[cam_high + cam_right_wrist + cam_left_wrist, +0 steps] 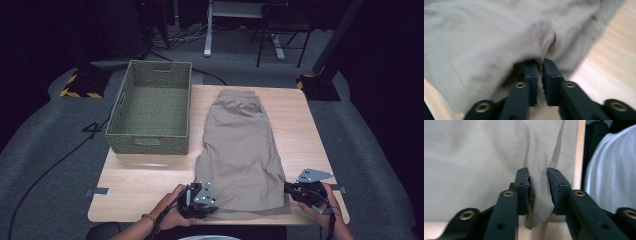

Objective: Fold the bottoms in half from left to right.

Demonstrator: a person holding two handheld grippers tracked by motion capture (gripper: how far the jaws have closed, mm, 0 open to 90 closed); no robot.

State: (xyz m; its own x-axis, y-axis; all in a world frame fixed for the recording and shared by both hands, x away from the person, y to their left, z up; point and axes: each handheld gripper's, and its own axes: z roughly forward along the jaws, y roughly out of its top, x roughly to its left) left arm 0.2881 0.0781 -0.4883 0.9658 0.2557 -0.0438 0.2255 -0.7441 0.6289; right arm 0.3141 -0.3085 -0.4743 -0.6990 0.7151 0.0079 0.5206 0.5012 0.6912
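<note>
1. Shorts, beige and laid flat, lay lengthwise on the wooden table, their hem at the edge nearest the person and their waistband toward the far edge.
2. At the near left corner of the shorts, the left hand came in low from the near edge, its left gripper lying level along the tabletop and pointing in at the hem.
3. In the left gripper view, a fold of the shorts stood pinched up between the two black jaws, both pads pressing on the cloth.
4. At the near right corner of the shorts, the right hand held the right gripper level too, pointing in at the side seam.
5. In the right gripper view, its jaws stood nearly together with a bunched edge of the shorts caught at their tips.
6. Left of the shorts, toward the far side of the table, stood a green woven basket; I could see nothing lying in it.
</note>
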